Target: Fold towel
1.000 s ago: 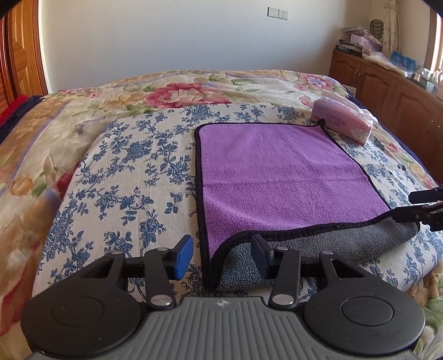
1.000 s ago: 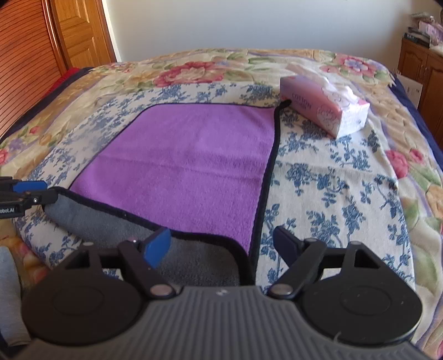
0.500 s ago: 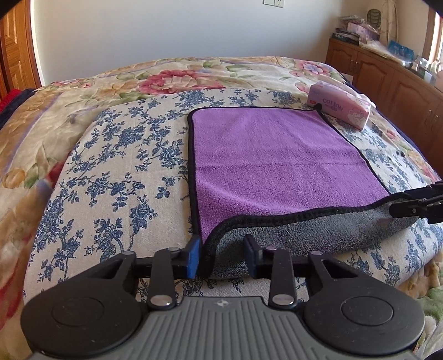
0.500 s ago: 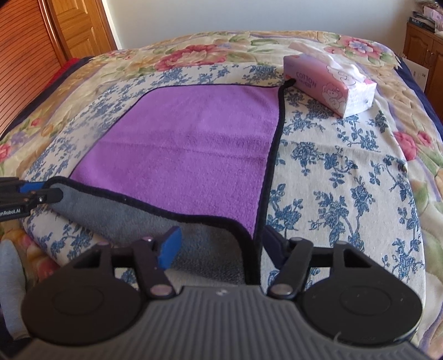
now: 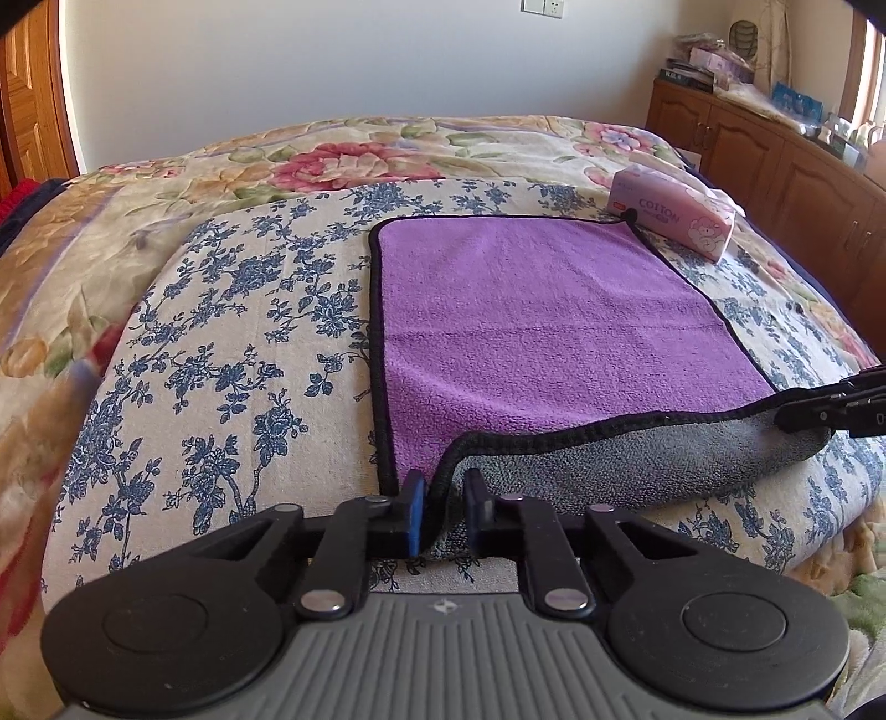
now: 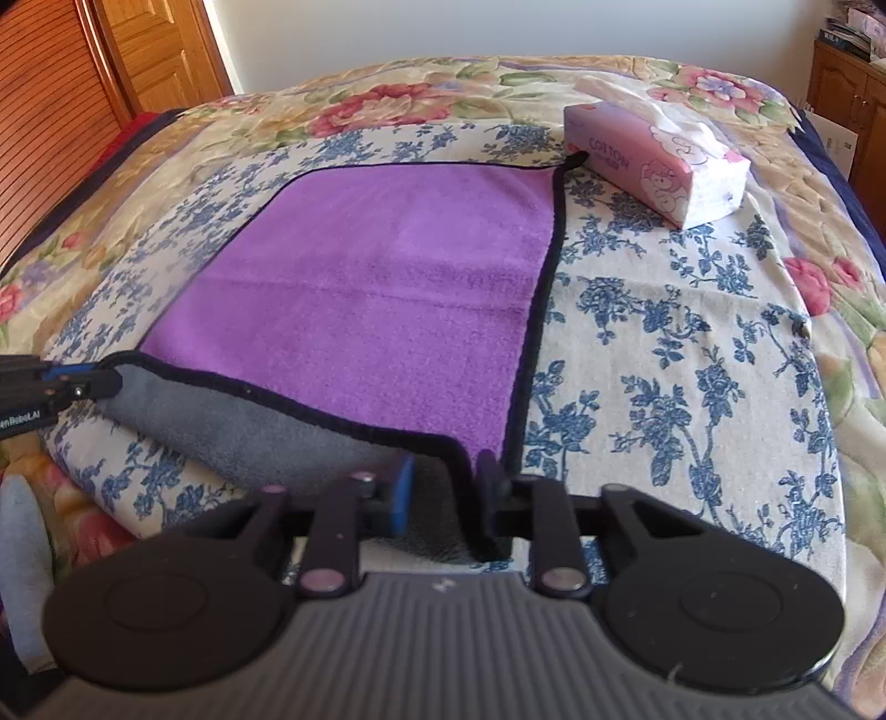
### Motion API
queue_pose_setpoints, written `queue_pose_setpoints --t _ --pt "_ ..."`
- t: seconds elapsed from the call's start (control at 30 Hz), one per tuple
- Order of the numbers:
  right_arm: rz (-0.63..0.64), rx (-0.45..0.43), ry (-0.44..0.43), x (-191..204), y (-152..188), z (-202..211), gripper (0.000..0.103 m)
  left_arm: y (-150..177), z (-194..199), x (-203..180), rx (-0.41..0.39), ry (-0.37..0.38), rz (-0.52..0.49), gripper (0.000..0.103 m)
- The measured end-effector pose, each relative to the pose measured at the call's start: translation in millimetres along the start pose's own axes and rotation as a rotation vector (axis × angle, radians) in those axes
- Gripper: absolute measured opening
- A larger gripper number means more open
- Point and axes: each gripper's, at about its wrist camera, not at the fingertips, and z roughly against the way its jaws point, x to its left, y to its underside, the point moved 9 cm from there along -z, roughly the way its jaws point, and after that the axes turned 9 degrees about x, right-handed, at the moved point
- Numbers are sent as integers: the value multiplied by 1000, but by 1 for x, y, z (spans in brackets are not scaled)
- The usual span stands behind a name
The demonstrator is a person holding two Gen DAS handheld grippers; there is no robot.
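A purple towel [image 5: 531, 321] with black trim and a grey underside lies flat on the bed; it also shows in the right wrist view [image 6: 382, 288]. Its near edge is lifted, so the grey side [image 5: 637, 454] shows. My left gripper [image 5: 443, 507] is closed on the near left corner of the towel. My right gripper [image 6: 443, 487] is closed on the near right corner. Each gripper shows at the edge of the other's view: the right one [image 5: 830, 404], the left one [image 6: 61, 385].
A pink tissue pack [image 5: 673, 213] lies at the towel's far right corner, also in the right wrist view [image 6: 656, 158]. The bed has a blue-flowered sheet [image 5: 232, 354] over a floral blanket. Wooden cabinets [image 5: 775, 160] stand on the right, wooden doors [image 6: 160, 50] on the left.
Both grippers went from open around the towel's near corners to closed on them. The near edge has lifted slightly and both views have moved forward.
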Motion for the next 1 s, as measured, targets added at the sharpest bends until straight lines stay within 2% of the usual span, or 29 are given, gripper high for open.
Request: queue_pose_setpoints --t 0.07,0.1,0.27,1.0 --pt "6 -4 12 0 0 0 19 0 1 0 -2 3 0 11" --pt "10 -8 16 0 0 0 10 0 1 0 -3 4 0 10" --pt "39 -17 16 1 -1 1 5 0 1 -1 -8 2 -6 9" --pt "66 -136 8 7 -20 20 4 -13 11 -3 -62 17 11 6"
